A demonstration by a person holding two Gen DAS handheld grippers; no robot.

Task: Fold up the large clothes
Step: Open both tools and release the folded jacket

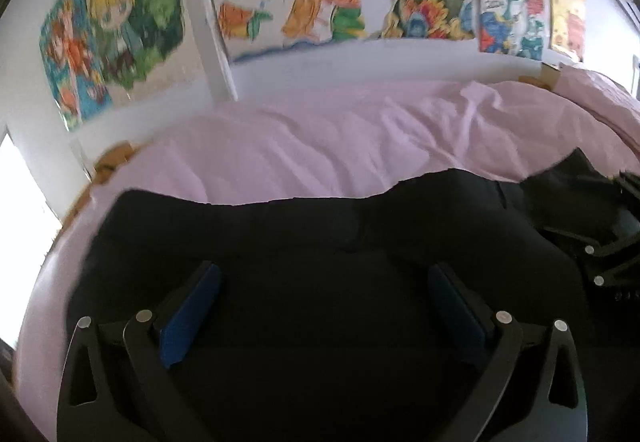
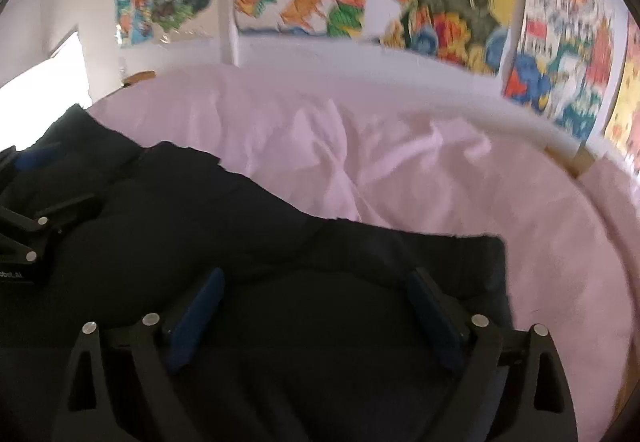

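Observation:
A large black garment (image 1: pixel 320 226) lies spread across a pink-sheeted bed (image 1: pixel 320 146); it also shows in the right wrist view (image 2: pixel 240 226). My left gripper (image 1: pixel 324 274) is open, its blue pads (image 1: pixel 192 310) wide apart just over the cloth near its left part. My right gripper (image 2: pixel 316 282) is open too, blue pads (image 2: pixel 196 318) wide apart over the garment's right end, whose corner (image 2: pixel 492 242) lies on the sheet. Neither holds anything. The right gripper shows at the right edge of the left wrist view (image 1: pixel 608 254), the left gripper at the left edge of the right wrist view (image 2: pixel 24 230).
A white wall (image 1: pixel 320 62) with colourful cartoon posters (image 1: pixel 120 26) runs behind the bed. Wrinkled pink sheet (image 2: pixel 400 170) lies beyond the garment. A bright window (image 2: pixel 44 70) is at the left. A wooden bed frame edge (image 2: pixel 580 162) shows at the right.

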